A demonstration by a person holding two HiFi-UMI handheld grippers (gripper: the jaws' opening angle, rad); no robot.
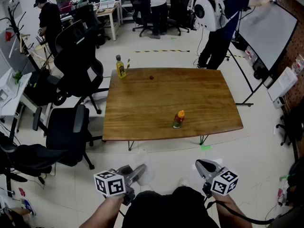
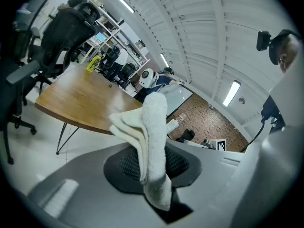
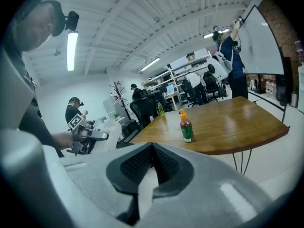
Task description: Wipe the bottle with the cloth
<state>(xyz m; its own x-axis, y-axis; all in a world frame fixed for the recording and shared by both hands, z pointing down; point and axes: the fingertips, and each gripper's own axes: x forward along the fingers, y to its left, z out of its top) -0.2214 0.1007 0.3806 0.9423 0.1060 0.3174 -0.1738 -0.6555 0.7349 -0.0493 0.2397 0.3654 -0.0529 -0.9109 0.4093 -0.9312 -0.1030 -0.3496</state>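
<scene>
A small bottle [image 1: 178,119] with an orange cap and a red and green body stands upright on the wooden table [image 1: 156,103], near its front edge; the right gripper view also catches this bottle [image 3: 185,126]. My left gripper [image 1: 139,170] is held below the table's front edge, well short of the bottle, and is shut on a folded white cloth [image 2: 151,137] that sticks up out of the jaws. The right gripper [image 1: 202,165] is level with it to the right, shut with nothing between its jaws [image 3: 153,161].
A yellow bottle [image 1: 120,67] stands at the table's far left corner, and a small dark object [image 1: 151,78] lies near the far edge. Black office chairs [image 1: 71,132] crowd the left side. A person [image 1: 223,23] works at a whiteboard [image 1: 268,27] beyond the table.
</scene>
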